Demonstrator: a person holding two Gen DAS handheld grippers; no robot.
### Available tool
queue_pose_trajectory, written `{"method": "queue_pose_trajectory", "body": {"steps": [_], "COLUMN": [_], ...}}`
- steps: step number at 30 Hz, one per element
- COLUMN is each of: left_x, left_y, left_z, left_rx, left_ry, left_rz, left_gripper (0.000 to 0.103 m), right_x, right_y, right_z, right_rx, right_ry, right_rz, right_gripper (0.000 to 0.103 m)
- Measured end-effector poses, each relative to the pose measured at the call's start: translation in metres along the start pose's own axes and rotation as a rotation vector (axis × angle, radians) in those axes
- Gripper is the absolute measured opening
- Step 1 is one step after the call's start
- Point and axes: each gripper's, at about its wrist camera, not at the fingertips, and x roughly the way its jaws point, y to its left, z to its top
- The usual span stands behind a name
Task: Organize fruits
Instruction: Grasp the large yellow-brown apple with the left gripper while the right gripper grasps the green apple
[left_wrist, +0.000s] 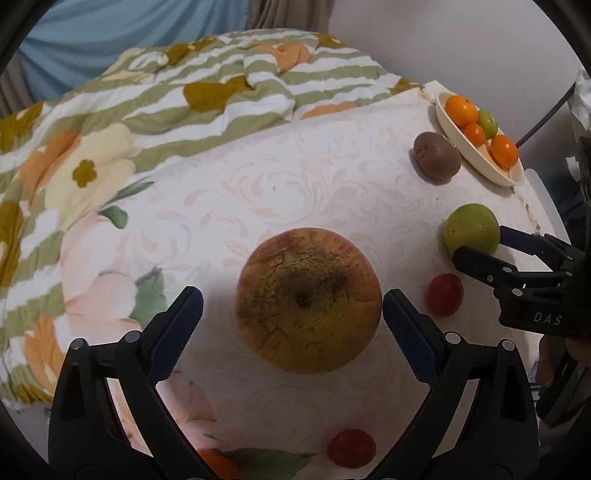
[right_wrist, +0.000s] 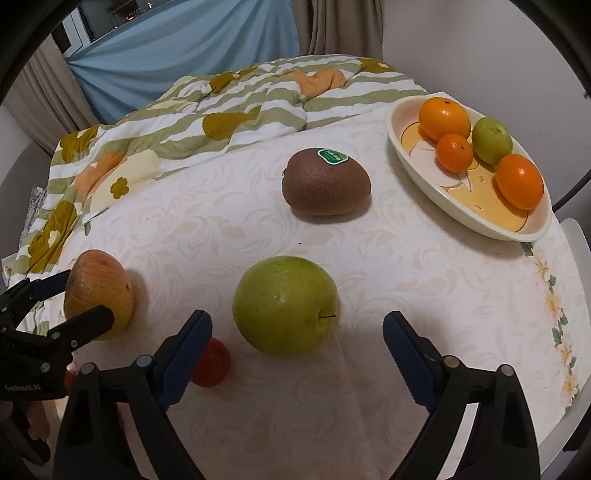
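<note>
Green apple (right_wrist: 285, 305) stem pointing right, right tongs (right_wrist: 297, 354) spread, left tongs (left_wrist: 293, 332) spread around russet apple (left_wrist: 308, 299)

Floral quilt (right_wrist: 229, 110), blue curtain (right_wrist: 177, 48), white wall (right_wrist: 461, 37)

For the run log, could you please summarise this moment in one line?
left gripper: open around red apple | right gripper: open around green apple | bowl: four fruits
</note>
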Motion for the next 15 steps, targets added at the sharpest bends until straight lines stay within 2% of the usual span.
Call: {"method": "queue_pose_trajectory", "body": {"steps": [1,3,5,8,13,15], "left_x": [0.0015,0.0044,0.0073,0.0081,0.0065,0.0059], "left_y": [-0.0008,-0.0026,-0.0025,-0.0048,-0.0088,-0.0085], "left_z": [0.0001,0.0006,0.0007,0.0005,-0.0016,-0.0024], "left_rx": [0.003,0.004,-0.008,-0.01,0.002,-0.004], "left_ry": [0.003,0.013,0.027,0.036,0.039,0.043], "left_rz": [-0.003,-0.012,-0.031,-0.021,0.003,0.015], "left_gripper": [0.103,0.095,0.082,0.082,0.081,0.081], "right_x": [0.0009,0.0021,0.0034,0.0047,0.0071,0.0092], "right_y": [-0.0004,-0.0004,0.0003,-0.0007,-0.0013,-0.0006], "right_z": [-0.0002,-0.0005,0.0003,0.0014,0.0013,0.0023], "right_rx": [0.006,0.01,0.005,0.004,0.02,0.02], "right_ry": [0.001,0.001,0.001,0.001,0.001,0.003], "right_rz": [0.004,0.008,0.008,0.013,0.021,0.031], "right_gripper": [0.092,0.092,0.092,0.087,0.087,0.079]}}
